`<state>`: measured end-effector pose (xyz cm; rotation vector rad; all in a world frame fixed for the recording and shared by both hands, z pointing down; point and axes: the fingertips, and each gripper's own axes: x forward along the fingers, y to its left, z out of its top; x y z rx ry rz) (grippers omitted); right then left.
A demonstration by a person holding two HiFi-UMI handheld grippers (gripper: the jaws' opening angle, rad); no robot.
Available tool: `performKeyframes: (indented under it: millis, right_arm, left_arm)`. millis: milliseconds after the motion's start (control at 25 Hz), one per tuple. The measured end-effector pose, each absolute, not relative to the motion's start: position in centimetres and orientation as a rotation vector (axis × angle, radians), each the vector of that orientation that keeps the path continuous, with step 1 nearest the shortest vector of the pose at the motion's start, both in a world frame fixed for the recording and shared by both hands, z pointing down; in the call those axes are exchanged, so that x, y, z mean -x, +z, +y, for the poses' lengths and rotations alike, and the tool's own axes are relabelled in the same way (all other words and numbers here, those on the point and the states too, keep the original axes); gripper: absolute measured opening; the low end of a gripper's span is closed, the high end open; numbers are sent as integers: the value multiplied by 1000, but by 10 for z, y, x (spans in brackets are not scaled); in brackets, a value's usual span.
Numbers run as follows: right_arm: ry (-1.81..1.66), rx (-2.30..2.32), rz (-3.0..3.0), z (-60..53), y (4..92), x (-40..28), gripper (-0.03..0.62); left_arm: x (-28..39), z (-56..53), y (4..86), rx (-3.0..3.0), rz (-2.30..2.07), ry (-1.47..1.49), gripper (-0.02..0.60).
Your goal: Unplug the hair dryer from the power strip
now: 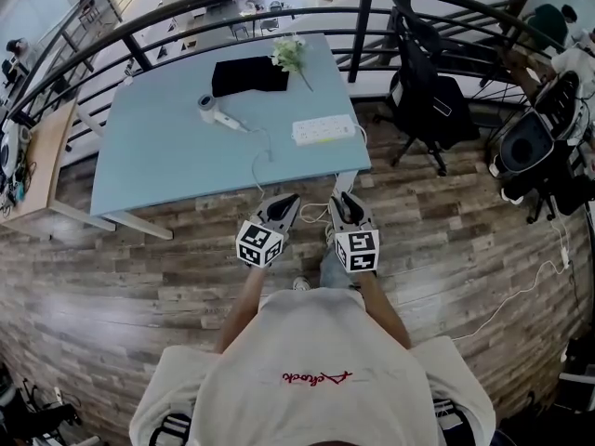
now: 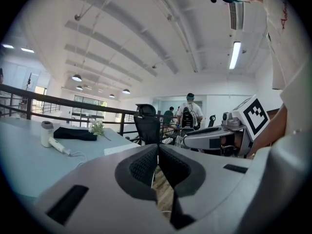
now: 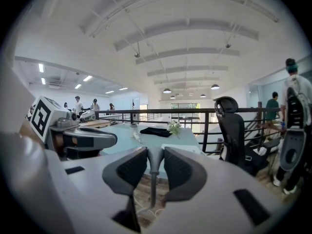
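The power strip (image 1: 323,129) at twelve o'clock is best pinned by the shut left claw (image 1: 290,201), and the plug of the hair dryer (image 1: 221,117) drawn straight out by the narrowly parted, empty right claw (image 1: 347,199).

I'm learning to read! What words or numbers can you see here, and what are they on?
Red cursive word on the person's white shirt: too blurred to read.
Marker cubes: only black-and-white square patterns, no letters or numbers.
Power strip: any print on it is too small to read.
Nothing else shows readable text.
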<state>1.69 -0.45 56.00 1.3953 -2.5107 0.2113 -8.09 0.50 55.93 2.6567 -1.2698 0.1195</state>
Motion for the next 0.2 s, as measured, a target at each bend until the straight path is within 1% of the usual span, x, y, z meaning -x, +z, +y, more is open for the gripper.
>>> performKeyframes:
  millis: [200]
  right_arm:
    - [210, -1395, -2507, -1, 561, -18, 121]
  left_arm:
    - [78, 8, 559, -2663, -1262, 119, 15]
